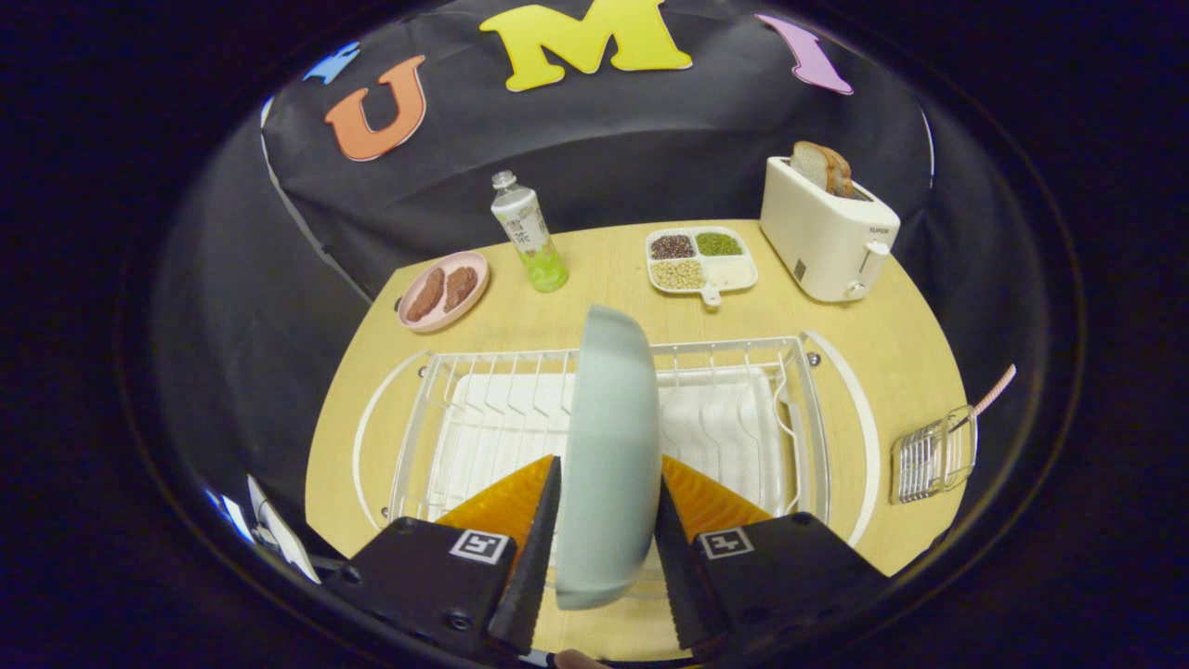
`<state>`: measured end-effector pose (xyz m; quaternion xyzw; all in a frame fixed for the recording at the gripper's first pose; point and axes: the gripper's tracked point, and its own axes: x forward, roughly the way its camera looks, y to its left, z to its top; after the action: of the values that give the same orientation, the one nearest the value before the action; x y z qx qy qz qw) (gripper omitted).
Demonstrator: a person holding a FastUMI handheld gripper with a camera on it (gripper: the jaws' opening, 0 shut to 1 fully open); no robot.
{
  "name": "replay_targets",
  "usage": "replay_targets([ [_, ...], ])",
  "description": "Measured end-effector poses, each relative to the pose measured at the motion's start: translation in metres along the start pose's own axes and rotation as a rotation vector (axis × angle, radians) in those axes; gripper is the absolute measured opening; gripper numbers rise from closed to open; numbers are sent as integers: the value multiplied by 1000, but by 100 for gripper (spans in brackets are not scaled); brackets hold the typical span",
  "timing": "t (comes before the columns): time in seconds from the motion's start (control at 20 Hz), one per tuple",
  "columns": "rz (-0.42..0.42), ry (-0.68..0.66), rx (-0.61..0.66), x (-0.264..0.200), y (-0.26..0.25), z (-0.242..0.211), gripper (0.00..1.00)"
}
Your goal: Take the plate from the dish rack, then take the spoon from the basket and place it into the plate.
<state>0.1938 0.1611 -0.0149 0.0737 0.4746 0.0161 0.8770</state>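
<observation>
**Plate clamped edge-on over rack**

Gripper view: far side of table [520,321] has pink dish [444,290] w/ brown pieces, bottle [529,234], grain tray [701,260], toaster [827,232] w/ bread. Basket [934,455] sits right of rack [725,409], striped handle [994,390] sticking out. Plate [608,446] stands upright btwn fingers, above rack; gripper [608,520] closed on it, both fingers pressing its faces.

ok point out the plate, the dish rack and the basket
plate [608,437], gripper view, its pale face between the fingers
dish rack [734,351], gripper view, back wire rim
basket [934,455], gripper view, wire side
</observation>
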Motion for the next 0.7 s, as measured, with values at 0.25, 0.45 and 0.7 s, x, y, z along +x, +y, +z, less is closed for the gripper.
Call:
replay_targets([
  [0.25, -124, 7, 22, -1, -6, 0, 43],
  [0.45, -198, -16, 12, -10, -17, 9, 39],
  [0.7, -323, -69, -38, -27, -30, 25, 35],
])
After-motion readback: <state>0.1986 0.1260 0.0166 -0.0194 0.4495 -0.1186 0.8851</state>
